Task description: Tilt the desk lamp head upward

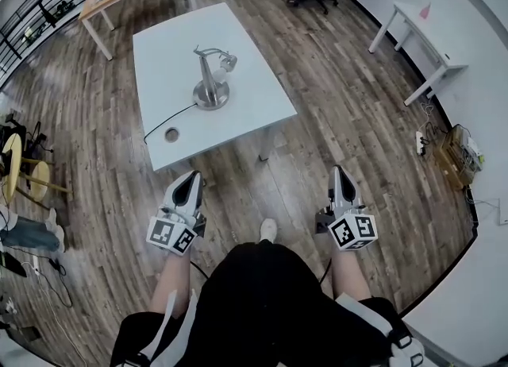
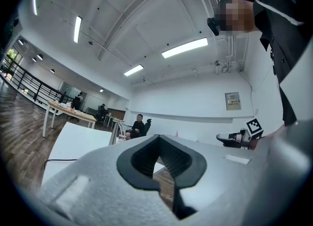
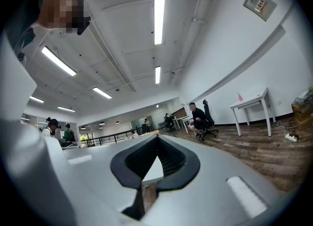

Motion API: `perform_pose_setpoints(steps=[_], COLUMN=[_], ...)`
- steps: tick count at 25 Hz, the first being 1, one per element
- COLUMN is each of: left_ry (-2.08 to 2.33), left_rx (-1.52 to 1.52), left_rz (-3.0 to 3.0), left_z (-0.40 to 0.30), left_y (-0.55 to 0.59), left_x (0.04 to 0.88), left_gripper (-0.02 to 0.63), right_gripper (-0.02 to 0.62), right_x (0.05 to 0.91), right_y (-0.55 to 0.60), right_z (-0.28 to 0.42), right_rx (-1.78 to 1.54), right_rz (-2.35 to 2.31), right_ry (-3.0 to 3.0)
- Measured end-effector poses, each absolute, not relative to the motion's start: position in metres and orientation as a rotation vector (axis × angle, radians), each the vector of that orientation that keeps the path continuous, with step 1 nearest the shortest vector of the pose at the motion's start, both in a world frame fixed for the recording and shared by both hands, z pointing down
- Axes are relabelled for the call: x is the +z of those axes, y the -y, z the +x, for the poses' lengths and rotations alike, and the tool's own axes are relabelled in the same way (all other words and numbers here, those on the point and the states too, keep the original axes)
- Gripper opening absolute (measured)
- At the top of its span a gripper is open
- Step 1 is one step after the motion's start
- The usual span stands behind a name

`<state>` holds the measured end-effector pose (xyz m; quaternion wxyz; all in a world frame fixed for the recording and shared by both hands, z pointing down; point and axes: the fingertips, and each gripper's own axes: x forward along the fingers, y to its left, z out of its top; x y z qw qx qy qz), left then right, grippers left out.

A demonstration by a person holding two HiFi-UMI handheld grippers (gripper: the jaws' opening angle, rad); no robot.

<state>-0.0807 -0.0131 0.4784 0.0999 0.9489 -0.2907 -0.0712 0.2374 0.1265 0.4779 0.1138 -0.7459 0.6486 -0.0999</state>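
Two closed, empty tools: left tongs (image 1: 189, 179) and right tongs (image 1: 340, 173) hang well short of the counter (image 1: 171, 40), where the desk lamp (image 1: 211, 79) stands near its middle. Best to steady its base (image 1: 211, 97) with one and nudge the lamp head (image 1: 228, 60) up from beneath, slowly.

The desk lamp (image 1: 212, 79) stands upright on a white table (image 1: 250, 111), nearer the table's middle than its edges and well apart from the person. It is metallic and silver-grey throughout. Its round, domed base (image 1: 211, 96) sits flat on the tabletop, and a slim stem (image 1: 205, 67) rises from it. At the top of the stem a short arm (image 1: 213, 52) bends over toward the picture's right and ends in a small head (image 1: 228, 61), which hangs low beside the stem; its exact tilt is too small to tell. A thin black cable (image 1: 169, 117) runs from the base across the tabletop toward the table's near left edge.
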Motion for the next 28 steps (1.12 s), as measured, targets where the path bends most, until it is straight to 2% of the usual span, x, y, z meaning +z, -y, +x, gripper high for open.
perform_pose_setpoints(steps=[13,28], left_ry=[0.949,0.943], left_rx=[-0.205,-0.243], left_rz=[2.798,2.811], left_z=[-0.01,0.003], left_y=[0.055,0.104], left_x=[0.458,0.456], left_gripper=[-0.002,-0.002], right_gripper=[0.002,0.002], right_x=[0.486,0.477], right_y=[-0.088,-0.03], right_z=[0.33,0.321], right_rx=[-0.345,-0.32], right_rz=[-2.147,-2.129], right_ry=[-1.892,-1.995])
